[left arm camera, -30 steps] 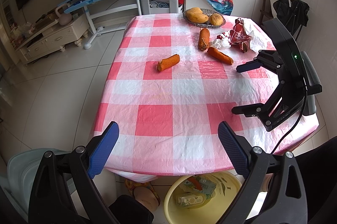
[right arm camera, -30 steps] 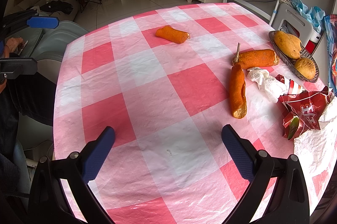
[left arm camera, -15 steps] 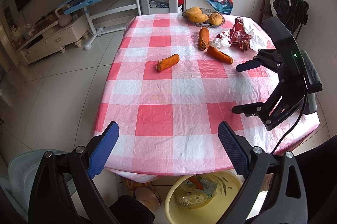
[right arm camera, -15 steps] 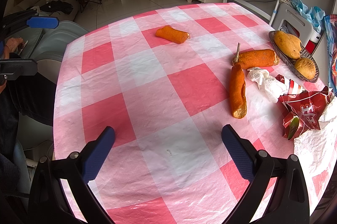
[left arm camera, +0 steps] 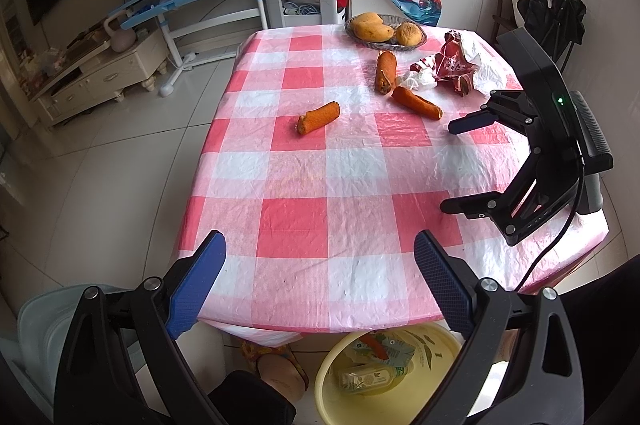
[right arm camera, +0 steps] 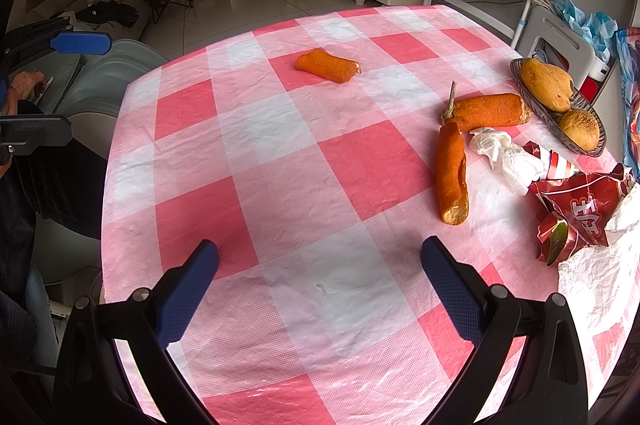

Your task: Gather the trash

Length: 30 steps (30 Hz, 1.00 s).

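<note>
On the checked tabletop (right arm camera: 280,161), going left to right in the right wrist view, a short orange peel (right arm camera: 327,65) lies alone, its long axis slanting left-right with the pale cut end to the right. Next a long peel (right arm camera: 453,172) runs near to far, and a stemmed peel (right arm camera: 487,112) lies crosswise at its far end, almost touching it. Just right lie a crumpled tissue (right arm camera: 506,156), then a torn red wrapper (right arm camera: 580,213) against a white bag (right arm camera: 600,277); a fruit dish (right arm camera: 576,129) stands behind them.

The right gripper (right arm camera: 320,273) hovers over bare cloth, fingers wide and holding nothing; nothing stands between it and the peels.

Only the left wrist view shows the yellow basin (left arm camera: 332,381) on the floor below the near table edge, already holding trash. The left gripper (left arm camera: 318,279) is also spread wide and empty.
</note>
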Motion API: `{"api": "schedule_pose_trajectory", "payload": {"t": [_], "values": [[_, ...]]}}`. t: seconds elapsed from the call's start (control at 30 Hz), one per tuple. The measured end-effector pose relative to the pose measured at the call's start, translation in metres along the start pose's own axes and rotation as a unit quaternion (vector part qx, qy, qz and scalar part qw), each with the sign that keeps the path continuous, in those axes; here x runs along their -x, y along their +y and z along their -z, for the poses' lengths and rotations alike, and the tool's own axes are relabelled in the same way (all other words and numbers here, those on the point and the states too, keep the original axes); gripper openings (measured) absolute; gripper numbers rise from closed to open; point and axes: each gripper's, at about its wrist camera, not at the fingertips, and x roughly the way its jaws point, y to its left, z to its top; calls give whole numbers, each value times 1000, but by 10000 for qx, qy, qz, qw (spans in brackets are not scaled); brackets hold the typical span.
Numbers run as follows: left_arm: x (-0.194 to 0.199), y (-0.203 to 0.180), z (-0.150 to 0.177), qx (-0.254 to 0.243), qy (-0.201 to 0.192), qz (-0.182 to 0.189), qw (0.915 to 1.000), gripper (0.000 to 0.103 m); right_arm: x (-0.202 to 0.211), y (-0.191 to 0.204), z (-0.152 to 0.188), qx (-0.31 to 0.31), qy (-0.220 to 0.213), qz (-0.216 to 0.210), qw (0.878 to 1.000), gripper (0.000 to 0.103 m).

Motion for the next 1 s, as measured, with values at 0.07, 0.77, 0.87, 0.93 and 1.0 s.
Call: {"api": "schedule_pose_trajectory", "payload": {"t": [0.07, 0.77, 0.87, 0.93, 1.0], "values": [[0, 0, 0, -2, 0, -1, 10000, 92, 0, 0, 0, 0, 0, 0, 10000, 97], [4, -3, 2, -161, -191, -374, 9990, 92, 0, 0, 0, 18, -6, -18, 10000, 97], [13, -2, 3, -297, -342, -464, 9979, 92, 0, 0, 0, 19, -7, -19, 10000, 97], [21, 7, 4, -326, -419, -471, 9975, 92, 0, 0, 0, 20, -7, -19, 10000, 97], [25, 22, 2, -197, -437, -397, 9981, 92, 0, 0, 0, 20, -7, -19, 10000, 97]]}}
